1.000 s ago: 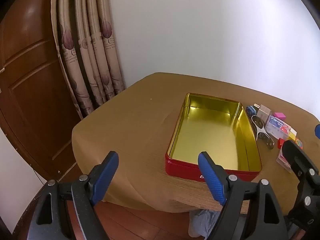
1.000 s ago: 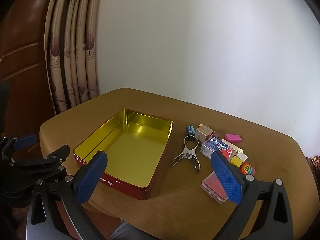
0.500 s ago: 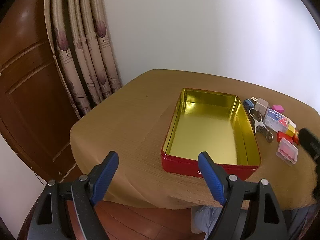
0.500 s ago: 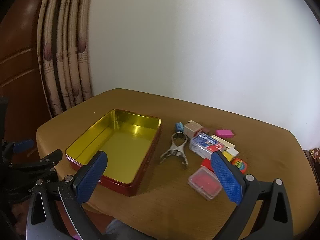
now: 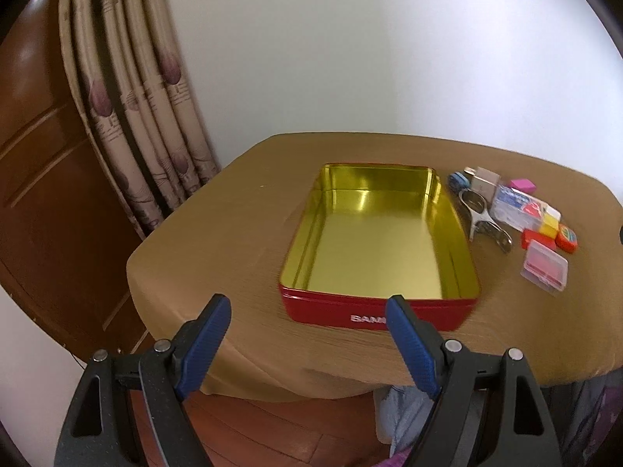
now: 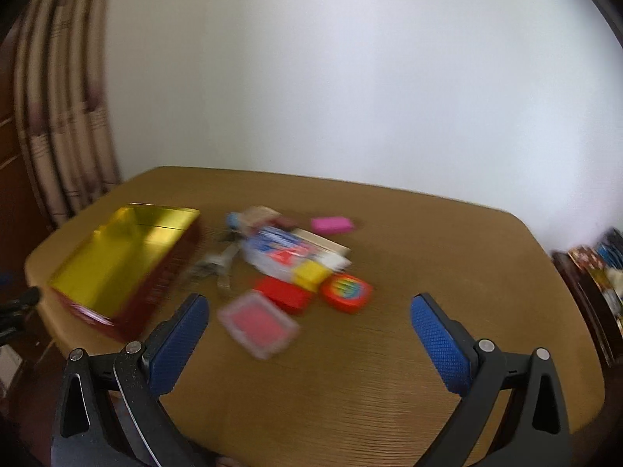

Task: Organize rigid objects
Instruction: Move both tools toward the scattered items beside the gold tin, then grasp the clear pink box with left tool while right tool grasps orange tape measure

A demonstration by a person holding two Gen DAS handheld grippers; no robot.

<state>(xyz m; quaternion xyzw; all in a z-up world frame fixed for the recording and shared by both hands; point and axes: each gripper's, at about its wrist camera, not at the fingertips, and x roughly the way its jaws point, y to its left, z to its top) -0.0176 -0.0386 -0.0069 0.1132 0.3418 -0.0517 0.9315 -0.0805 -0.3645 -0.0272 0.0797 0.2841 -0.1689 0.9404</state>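
Reaching for the clutter beside the empty tin (image 5: pixel 379 295), both grippers gape apart, holding nothing. Right gripper (image 6: pixel 309 313) hangs nearest the clear case (image 6: pixel 259 325); better to slow down, centre its jaws over that case, keeping the left gripper (image 5: pixel 307 317) off the tin's rim

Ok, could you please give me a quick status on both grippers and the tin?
Left gripper open, empty. Right gripper open, empty, above the table. Red tin empty; small items piled beside it. Nothing blocking.
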